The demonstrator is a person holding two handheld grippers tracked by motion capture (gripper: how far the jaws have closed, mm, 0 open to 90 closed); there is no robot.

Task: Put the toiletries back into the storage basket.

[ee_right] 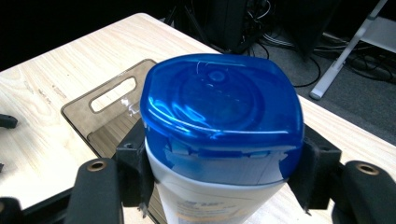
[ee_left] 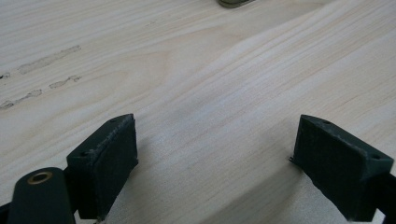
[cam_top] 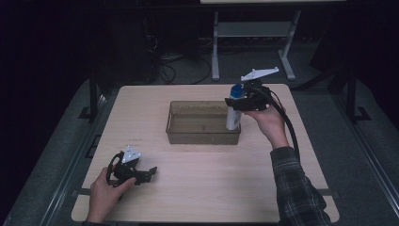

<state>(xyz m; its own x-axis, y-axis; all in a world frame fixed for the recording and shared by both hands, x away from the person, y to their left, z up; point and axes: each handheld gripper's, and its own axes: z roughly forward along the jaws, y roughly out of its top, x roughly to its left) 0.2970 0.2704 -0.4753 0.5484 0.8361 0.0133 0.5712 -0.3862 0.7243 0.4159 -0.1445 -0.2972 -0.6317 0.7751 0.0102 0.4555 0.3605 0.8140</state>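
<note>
The right gripper (cam_top: 241, 101) is clenched on a white plastic bottle with a translucent blue cap (cam_top: 234, 111), gripping it just under the cap and holding it upright over the right end of a smoky translucent rectangular plastic bin (cam_top: 188, 134). The left gripper (cam_top: 147, 173) rests released, jaws wide apart, on the pale wooden table (cam_top: 211, 179), well apart from the bin.

The left tongs (ee_left: 212, 154) are hovering wide open just over the pale wooden tabletop (ee_left: 224, 70), gripping nothing between their jaws.
</note>
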